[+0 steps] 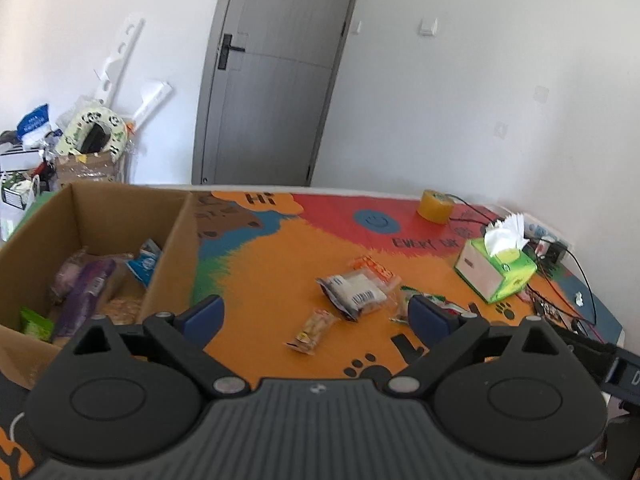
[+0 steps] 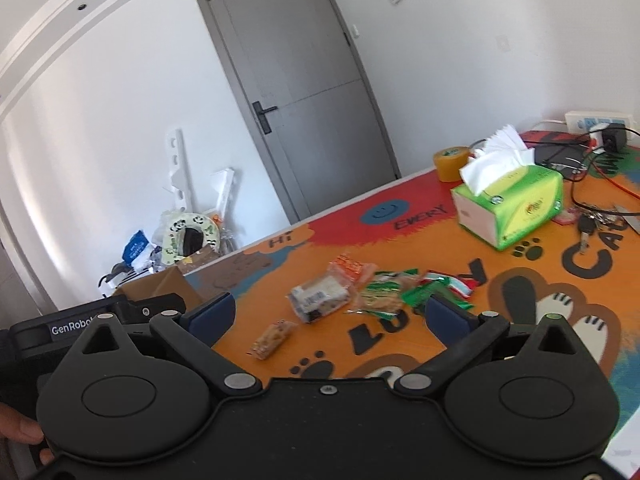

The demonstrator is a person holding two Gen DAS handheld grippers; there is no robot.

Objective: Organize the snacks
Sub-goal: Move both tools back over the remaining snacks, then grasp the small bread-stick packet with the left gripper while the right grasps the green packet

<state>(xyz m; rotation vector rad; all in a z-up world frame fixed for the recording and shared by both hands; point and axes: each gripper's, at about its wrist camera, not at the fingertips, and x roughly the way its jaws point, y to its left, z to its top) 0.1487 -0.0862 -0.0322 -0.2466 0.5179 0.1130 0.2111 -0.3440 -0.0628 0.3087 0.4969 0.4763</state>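
Note:
Several snack packets lie in the middle of the colourful table. A clear-and-white packet rests against an orange packet. A small tan bar lies nearest me. Green packets and a green-red-white one lie to the right. A cardboard box at the left holds several snacks, among them a purple packet. My left gripper and right gripper are both open and empty, held above the table short of the snacks.
A green tissue box and a yellow tape roll stand at the far right. Cables, keys and a power strip lie behind them. Clutter sits on the floor by the grey door.

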